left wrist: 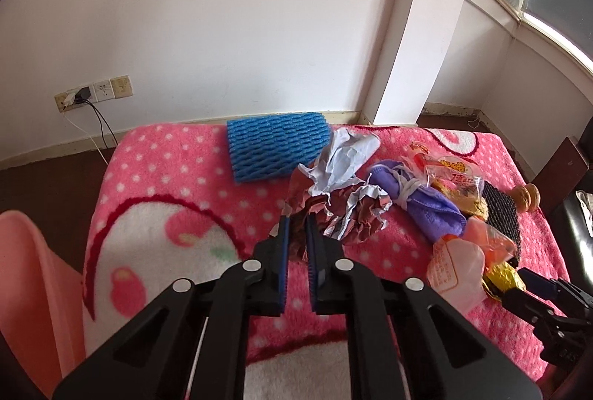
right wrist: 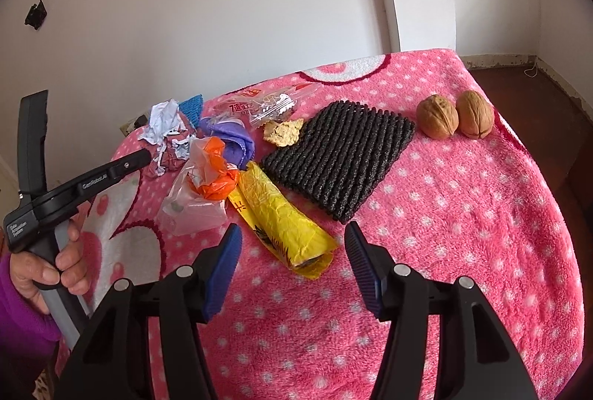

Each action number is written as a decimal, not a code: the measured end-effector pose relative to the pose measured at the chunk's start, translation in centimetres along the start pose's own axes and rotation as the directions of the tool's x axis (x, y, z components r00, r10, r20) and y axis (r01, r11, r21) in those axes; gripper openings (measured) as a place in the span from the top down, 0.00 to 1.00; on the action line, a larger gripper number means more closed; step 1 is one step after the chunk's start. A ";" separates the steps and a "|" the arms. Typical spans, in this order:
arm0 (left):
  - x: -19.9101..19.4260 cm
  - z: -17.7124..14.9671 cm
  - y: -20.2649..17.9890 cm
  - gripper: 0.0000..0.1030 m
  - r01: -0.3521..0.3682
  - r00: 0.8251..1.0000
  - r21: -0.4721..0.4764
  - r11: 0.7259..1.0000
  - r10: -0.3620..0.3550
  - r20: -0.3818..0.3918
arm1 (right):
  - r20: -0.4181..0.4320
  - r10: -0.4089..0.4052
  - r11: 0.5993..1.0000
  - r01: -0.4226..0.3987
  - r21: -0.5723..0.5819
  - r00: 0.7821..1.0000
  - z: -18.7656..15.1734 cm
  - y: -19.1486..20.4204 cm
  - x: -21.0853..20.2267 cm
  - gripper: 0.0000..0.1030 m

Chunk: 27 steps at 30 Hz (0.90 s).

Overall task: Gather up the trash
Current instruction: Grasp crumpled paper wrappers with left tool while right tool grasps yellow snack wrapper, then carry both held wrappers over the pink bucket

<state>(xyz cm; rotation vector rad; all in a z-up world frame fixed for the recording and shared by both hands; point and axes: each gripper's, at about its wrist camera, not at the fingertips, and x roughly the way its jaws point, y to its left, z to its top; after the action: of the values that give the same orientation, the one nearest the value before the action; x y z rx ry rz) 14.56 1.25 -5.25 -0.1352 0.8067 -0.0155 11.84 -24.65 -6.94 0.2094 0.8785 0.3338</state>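
Barely started tbh, whole trash pile still on blanket (right wrist: 463, 215)

Left gripper (left wrist: 297, 227) clamped on crumpled foil (left wrist: 344, 218), edge pinched between pads, not lifted yet

Right gripper (right wrist: 292, 244) wide open, gripping nothing, yellow wrapper (right wrist: 280, 218) lying right between jaws, looks like next grab

Still to collect beyond jaws: orange bag (right wrist: 211, 177), purple cloth (left wrist: 426, 203), clear snack bag (right wrist: 267, 102), black net (right wrist: 339, 152), blue net (left wrist: 276, 146), walnuts (right wrist: 454, 115)

Pink bin (left wrist: 26, 289) left of left jaws, probably drop spot
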 end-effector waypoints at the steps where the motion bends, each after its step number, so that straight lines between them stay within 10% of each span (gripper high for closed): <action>1: -0.6 -0.4 0.2 0.92 -0.002 1.000 -0.011 1.000 0.002 -0.002 | -0.001 0.003 1.000 -0.003 -0.001 1.000 0.0 0.0 0.1 0.45; 10: -6.1 -3.7 1.3 0.92 -0.037 0.999 -0.090 0.995 0.038 0.007 | -0.031 0.053 0.999 -0.053 -0.004 0.998 -0.3 0.1 0.5 0.82; 27: -15.6 -8.4 0.6 0.92 -0.065 0.989 -0.148 0.987 0.083 0.122 | 0.108 0.157 0.982 -0.143 -0.126 0.982 -4.2 3.3 -9.2 0.85</action>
<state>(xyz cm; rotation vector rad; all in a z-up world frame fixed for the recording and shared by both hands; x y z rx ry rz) -2.32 1.86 0.18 -0.2400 0.6841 0.1207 2.46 -24.81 -1.96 0.1842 0.7253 0.5079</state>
